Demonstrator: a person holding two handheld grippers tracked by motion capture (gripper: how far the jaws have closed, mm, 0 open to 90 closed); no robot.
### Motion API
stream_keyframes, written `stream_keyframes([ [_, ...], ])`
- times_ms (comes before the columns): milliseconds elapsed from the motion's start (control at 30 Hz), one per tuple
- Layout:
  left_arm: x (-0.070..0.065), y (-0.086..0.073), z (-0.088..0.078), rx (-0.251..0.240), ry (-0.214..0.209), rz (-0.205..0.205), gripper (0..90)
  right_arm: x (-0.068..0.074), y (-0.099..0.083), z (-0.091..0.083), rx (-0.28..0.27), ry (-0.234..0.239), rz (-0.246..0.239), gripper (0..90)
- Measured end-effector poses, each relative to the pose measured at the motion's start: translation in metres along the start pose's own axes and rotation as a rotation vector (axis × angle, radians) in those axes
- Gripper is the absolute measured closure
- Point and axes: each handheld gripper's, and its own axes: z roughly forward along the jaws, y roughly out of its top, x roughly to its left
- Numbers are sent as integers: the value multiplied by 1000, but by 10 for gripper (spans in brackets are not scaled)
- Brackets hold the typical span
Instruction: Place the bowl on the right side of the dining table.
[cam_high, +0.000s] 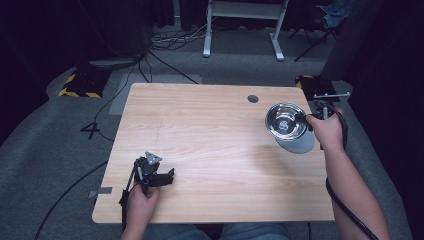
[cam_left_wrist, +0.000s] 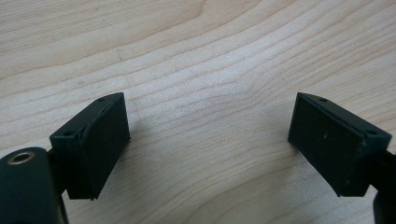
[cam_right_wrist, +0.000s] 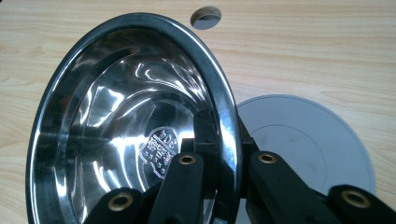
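Note:
A shiny steel bowl (cam_high: 285, 121) hangs tilted above the table's right side, over a flat grey round plate (cam_high: 300, 144). My right gripper (cam_high: 309, 120) is shut on the bowl's rim, one jaw inside and one outside; in the right gripper view the bowl (cam_right_wrist: 126, 121) stands on edge with the grey plate (cam_right_wrist: 303, 144) lying on the wood behind it. Near the front left corner my left gripper (cam_high: 167, 177) rests low over the table, jaws open. In the left gripper view its black pads (cam_left_wrist: 100, 140) stand wide apart with bare wood between them.
The wooden table (cam_high: 210, 150) has a round cable hole (cam_high: 253, 98) at the back right, also seen as a hole (cam_right_wrist: 205, 17) in the right gripper view. Cables, a yellow-black striped block (cam_high: 80, 82) and a white desk frame (cam_high: 245, 25) stand on the floor beyond.

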Motion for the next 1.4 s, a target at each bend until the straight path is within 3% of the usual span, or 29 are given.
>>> stream_keyframes([
  [700, 0, 0, 0, 0, 2, 2, 125, -35, 7, -4, -30, -66, 97, 868],
  [1067, 0, 0, 0, 0, 2, 2, 125, -54, -1, 3, -20, -85, 148, 868],
  [1400, 0, 0, 0, 0, 2, 2, 125, -77, -15, 10, -10, -101, 238, 868],
])
